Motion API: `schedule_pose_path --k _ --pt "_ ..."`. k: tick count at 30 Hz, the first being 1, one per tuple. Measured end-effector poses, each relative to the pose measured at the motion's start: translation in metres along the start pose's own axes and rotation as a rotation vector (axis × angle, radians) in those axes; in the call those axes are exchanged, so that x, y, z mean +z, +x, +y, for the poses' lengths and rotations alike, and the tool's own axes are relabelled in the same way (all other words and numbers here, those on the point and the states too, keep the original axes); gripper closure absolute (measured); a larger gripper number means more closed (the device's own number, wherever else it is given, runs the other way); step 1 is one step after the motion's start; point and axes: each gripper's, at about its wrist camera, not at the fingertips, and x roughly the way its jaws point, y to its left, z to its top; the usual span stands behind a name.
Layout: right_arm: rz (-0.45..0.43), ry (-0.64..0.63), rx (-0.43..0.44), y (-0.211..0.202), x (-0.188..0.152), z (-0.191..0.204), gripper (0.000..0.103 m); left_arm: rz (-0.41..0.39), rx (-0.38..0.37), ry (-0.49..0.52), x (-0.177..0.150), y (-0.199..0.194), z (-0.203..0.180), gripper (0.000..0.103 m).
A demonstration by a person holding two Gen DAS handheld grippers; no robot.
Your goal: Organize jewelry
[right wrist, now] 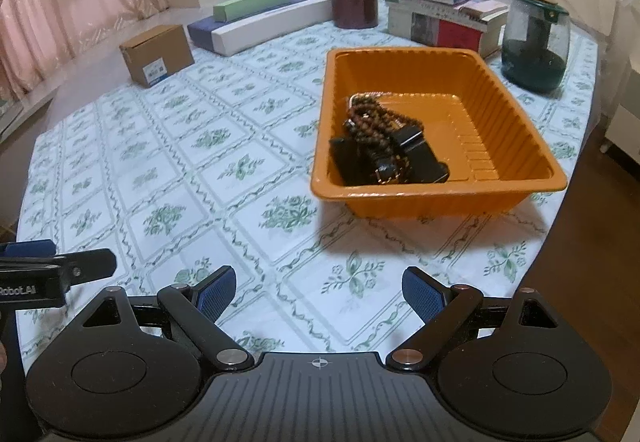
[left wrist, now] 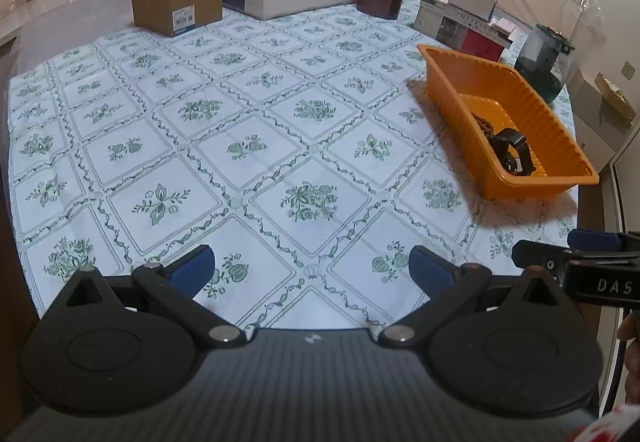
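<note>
A desk (right wrist: 224, 178) covered by a white cloth printed with green flowers in a diamond lattice is seen, and on it, toward its right side, an orange ribbed plastic tray (right wrist: 516, 130) is set. Inside the tray, against its near left wall, the jewelry (right wrist: 384, 146) is heaped: brown beaded strands are tangled over black watch straps, with a gold-coloured buckle showing. The left gripper (left wrist: 311, 269) and the right gripper (right wrist: 319, 292) are held over bare cloth, each with its blue-padded jaws spread wide apart and nothing between them.
</note>
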Motion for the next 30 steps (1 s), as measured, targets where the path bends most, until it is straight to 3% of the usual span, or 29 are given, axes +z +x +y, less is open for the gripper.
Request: schedule_pose_path --k 30 --pt "-0.010 0.022 0.001 0.0037 0.0008 -0.0024 0.013 -0.003 -0.002 0.025 -0.0025 0.0049 -0.0091 0.001"
